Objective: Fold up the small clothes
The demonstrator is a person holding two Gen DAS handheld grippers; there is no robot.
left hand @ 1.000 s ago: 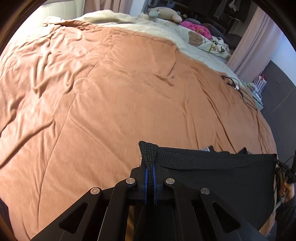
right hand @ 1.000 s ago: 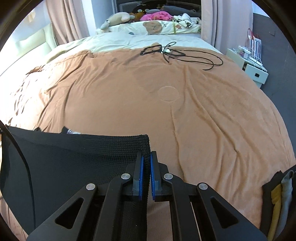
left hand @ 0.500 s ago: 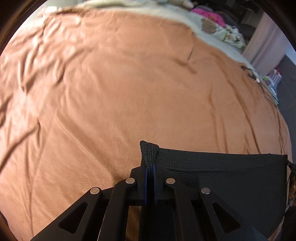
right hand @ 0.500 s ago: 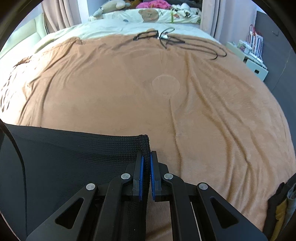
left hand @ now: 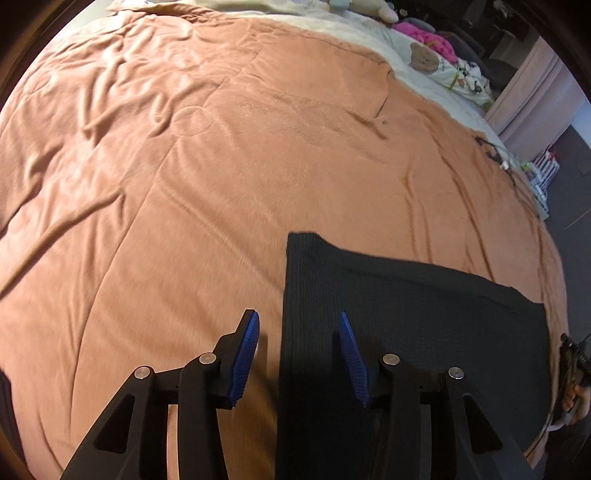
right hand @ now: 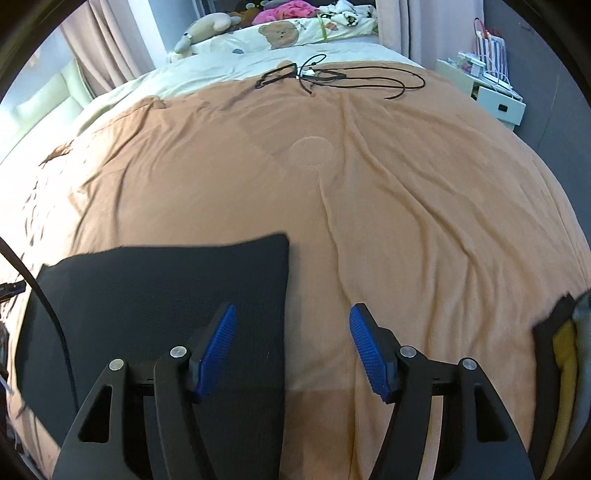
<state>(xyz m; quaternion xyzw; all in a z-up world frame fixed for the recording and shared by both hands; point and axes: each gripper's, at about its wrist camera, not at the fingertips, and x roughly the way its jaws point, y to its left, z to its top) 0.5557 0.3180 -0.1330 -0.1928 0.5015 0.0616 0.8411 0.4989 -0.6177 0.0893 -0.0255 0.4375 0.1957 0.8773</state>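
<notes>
Spreading stage: the black knit garment (left hand: pixel 406 325) is laid flat on the orange blanket (left hand: pixel 184 221), nearest the cameras, and is held by neither tool.
Left gripper (left hand: pixel 299 350): released, its blue pads parted; the garment's left edge runs up between them, with no contact that can be made out.
Right gripper (right hand: pixel 291 343): likewise spread wide; the garment's right edge (right hand: pixel 286 295) lies between the pads, the left pad being over the cloth and the right pad over bare blanket.
Garment position: a dark, roughly rectangular panel is seen, its far edge straight and its far corners square; the near part is hidden under the tools.
Handling, as judged: a light, soft, ribbed knit is suggested, so limp behaviour and some stretch are to be expected; little risk of slipping is seen against the ridged pads.
Hold points, as judged: the two far corners, or the side edges, are best pinched so a fold can be carried over evenly.
Right margin: a small stack of folded clothes (right hand: pixel 565 350) is glimpsed.
Further off: black cables (right hand: pixel 343 75) are lying on the blanket.
Farthest: a bear-print pillow (right hand: pixel 284 35) is seen at the head of the bed.
</notes>
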